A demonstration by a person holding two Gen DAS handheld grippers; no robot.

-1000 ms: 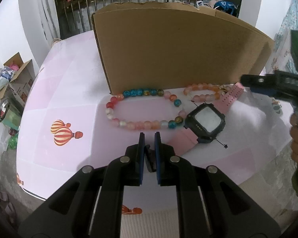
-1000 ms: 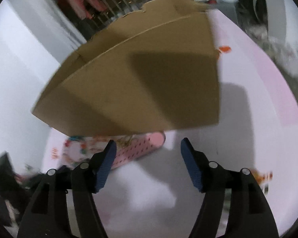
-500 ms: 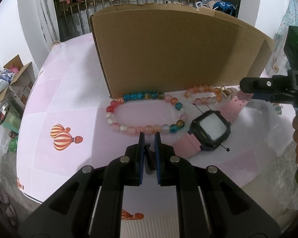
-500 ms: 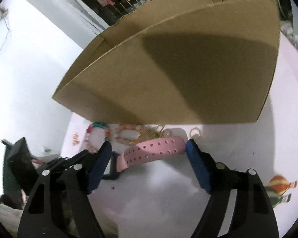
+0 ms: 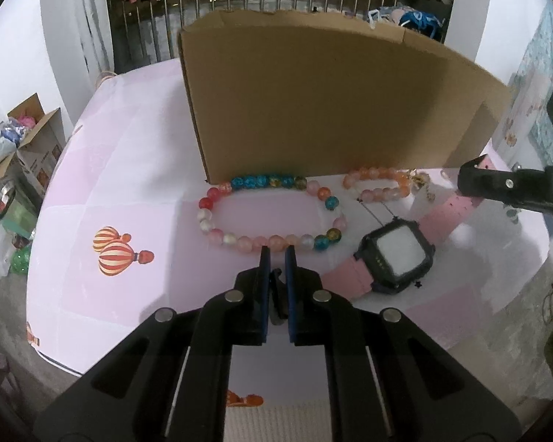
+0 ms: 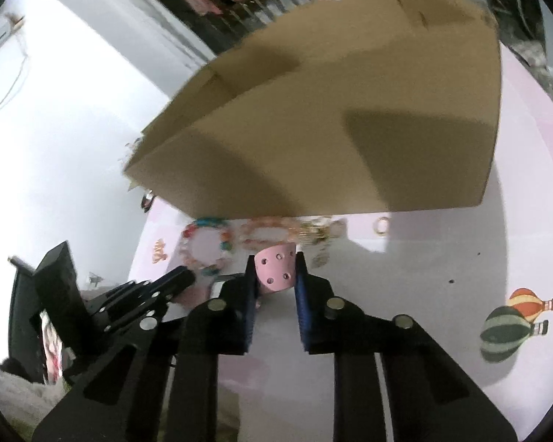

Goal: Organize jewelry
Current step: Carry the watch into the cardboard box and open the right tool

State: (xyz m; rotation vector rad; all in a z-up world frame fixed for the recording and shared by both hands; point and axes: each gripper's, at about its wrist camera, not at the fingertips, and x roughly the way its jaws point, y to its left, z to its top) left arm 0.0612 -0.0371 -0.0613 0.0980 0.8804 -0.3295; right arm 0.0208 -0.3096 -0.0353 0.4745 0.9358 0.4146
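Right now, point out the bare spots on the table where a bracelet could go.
Free: the pink cloth left of the big bead bracelet, around the balloon print. Crowded: along the cardboard box, where the small bracelet and watch lie.

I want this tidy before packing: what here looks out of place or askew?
The jewelry lies loose outside the box. The watch sits askew, one end of its strap between the closing right gripper jaws; a small ring sits apart.
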